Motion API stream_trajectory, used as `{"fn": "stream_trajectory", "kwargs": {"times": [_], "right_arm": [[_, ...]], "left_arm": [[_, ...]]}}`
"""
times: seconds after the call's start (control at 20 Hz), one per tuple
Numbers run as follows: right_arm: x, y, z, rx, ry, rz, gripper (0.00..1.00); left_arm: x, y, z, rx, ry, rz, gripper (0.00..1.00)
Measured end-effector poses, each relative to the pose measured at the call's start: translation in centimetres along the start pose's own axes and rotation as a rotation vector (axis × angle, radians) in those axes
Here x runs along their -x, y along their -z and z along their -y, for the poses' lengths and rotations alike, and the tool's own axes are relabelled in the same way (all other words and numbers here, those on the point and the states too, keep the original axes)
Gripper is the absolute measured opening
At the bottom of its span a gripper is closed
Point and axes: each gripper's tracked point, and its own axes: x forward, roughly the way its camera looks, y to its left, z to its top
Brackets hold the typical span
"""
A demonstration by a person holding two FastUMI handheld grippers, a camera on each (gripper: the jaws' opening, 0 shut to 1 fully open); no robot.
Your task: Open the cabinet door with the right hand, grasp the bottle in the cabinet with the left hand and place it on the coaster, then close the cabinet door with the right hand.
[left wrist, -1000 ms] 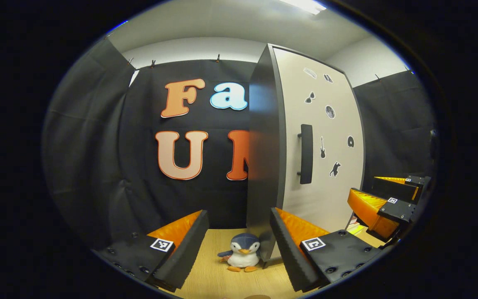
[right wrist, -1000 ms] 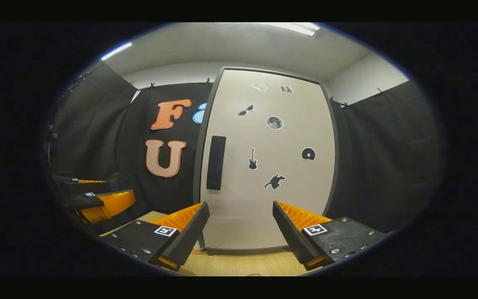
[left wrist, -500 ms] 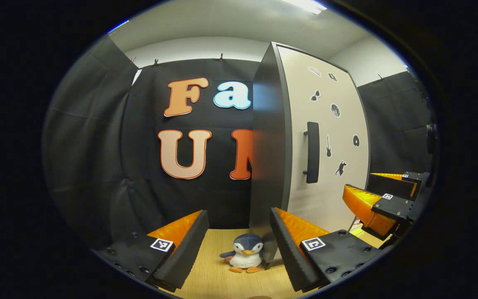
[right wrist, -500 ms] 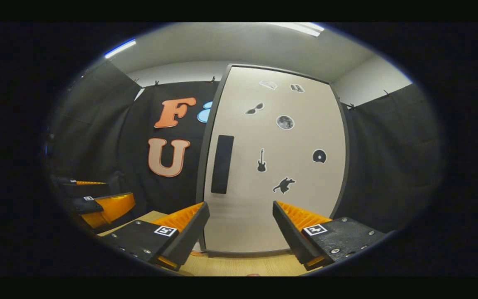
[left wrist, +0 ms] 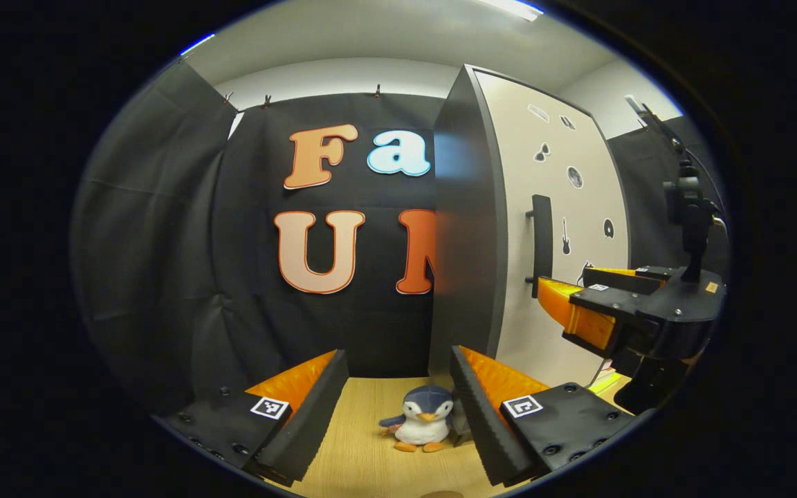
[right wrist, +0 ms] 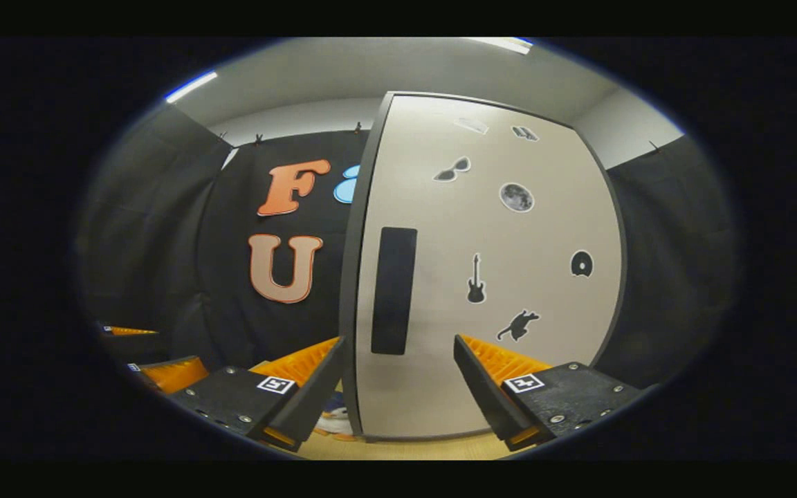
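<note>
A tall cabinet (left wrist: pixel 468 228) stands on the wooden table, its pale door (right wrist: pixel 495 277) shut and dotted with small black stickers. The shut door hides the inside. A dark vertical handle (right wrist: pixel 393 290) sits near the door's left edge. My right gripper (right wrist: pixel 399 342) is open and faces the door, with the handle's lower end lined up between its fingers and still a short way ahead. In the left gripper view the right gripper (left wrist: pixel 578 290) hovers just in front of the handle (left wrist: pixel 542 242). My left gripper (left wrist: pixel 398 360) is open and holds nothing, left of the cabinet.
A small penguin plush (left wrist: pixel 425 423) sits on the wooden table (left wrist: pixel 371 449) at the cabinet's front left corner, also seen as the penguin plush (right wrist: pixel 336 418). Black cloth walls close the booth behind and at both sides. The left gripper (right wrist: pixel 153 349) is low at the left.
My right gripper has moved forward and up towards the door handle, so the door looks bigger in its view. The left gripper has shifted a little; the door stays shut.
</note>
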Motion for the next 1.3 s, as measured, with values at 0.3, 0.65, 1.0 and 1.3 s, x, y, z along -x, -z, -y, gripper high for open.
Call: {"fn": "stream_trajectory", "kwargs": {"times": [0.3,0.65,1.0,1.3], "right_arm": [[-3.8,-0.1,-0.5,-0.062,0.015,-0.025,0.87],[-4.8,0.0,-0.6,-0.079,0.042,-0.023,0.49],[-4.8,0.0,-0.4,-0.091,0.039,-0.02,0.24],[-4.2,-0.2,-0.3,-0.126,0.046,-0.002,0.15]], "left_arm": [[-0.2,1.1,-1.0,0.013,-0.021,-0.026,0.96],[0.1,1.5,-2.4,0.016,-0.046,-0.033,0.94],[0.9,2.0,-3.1,0.02,-0.057,-0.05,0.94],[1.0,2.0,-4.0,0.008,-0.062,-0.058,0.99]]}}
